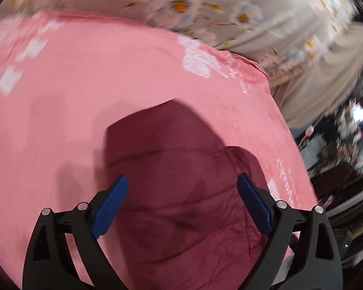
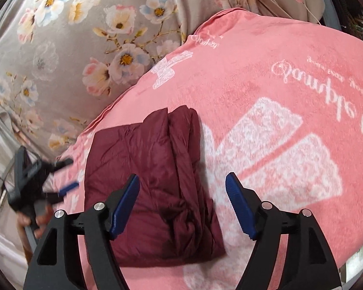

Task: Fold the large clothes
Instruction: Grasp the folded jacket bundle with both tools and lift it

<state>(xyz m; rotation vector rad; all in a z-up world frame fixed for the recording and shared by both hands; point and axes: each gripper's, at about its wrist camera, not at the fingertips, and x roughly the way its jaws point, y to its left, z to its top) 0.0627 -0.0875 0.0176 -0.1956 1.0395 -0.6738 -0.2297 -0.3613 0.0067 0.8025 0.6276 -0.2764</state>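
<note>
A dark maroon garment (image 2: 155, 181) lies folded into a compact bundle on a pink blanket (image 2: 278, 120). In the left wrist view the garment (image 1: 181, 193) fills the space under my left gripper (image 1: 182, 186), which is open and empty just above it. My right gripper (image 2: 182, 183) is open and empty, hovering over the bundle's right edge. The left gripper also shows in the right wrist view (image 2: 67, 174), blurred, at the bundle's left side, held by a hand.
The pink blanket (image 1: 84, 96) has white printed patterns and lies on a beige floral bedsheet (image 2: 72, 48). The bed's edge and dark cluttered room (image 1: 346, 157) lie to the right in the left wrist view.
</note>
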